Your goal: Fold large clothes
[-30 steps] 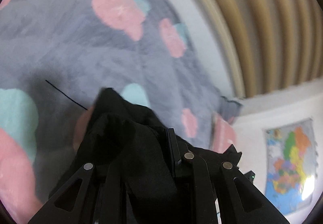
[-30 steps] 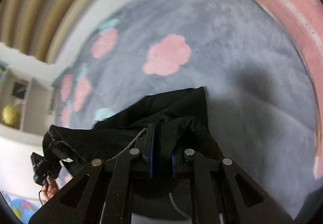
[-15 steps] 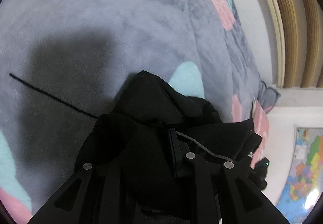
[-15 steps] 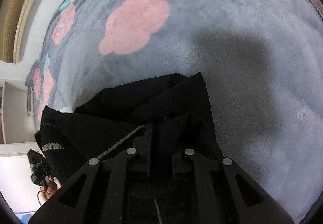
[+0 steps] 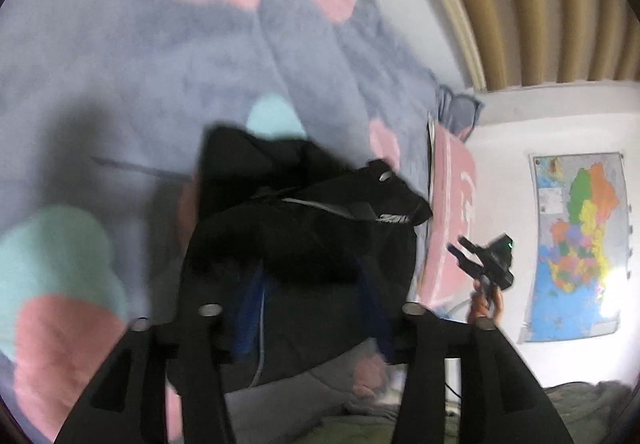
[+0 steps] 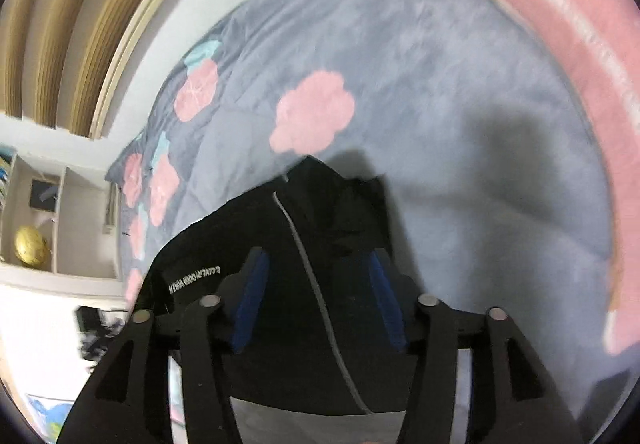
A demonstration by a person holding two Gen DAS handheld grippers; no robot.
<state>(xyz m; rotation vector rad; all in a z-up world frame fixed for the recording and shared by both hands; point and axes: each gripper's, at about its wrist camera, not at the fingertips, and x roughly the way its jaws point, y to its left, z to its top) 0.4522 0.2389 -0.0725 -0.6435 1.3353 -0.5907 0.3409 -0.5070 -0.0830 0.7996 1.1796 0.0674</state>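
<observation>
Black garment (image 6: 320, 244) bunched on the bed's grey blanket (image 6: 440, 64), with a grey zip line running from the near edge away toward the far fold. Lies straight ahead of and below both tools, long axis roughly along that zip line in the right view. Left hand-held gripper (image 5: 312, 308): jaws opening, blue pads apart, cloth lying between and under them but not pinched, as far as the blurred picture allows. Right hand-held gripper (image 6: 316, 300): jaws also opening, pads standing clear to either side of the zip line, nothing clamped. Both appear about equally near the cloth; cannot tell which is nearer. Judged as the release after one fold, with the garment heaped and not yet a flat neat packet. Next grasp likely needs an outer edge, to the far side of the heap. Beyond: pink pillow (image 6: 580, 64), wall map (image 5: 580, 244), curtain (image 5: 540, 4).
</observation>
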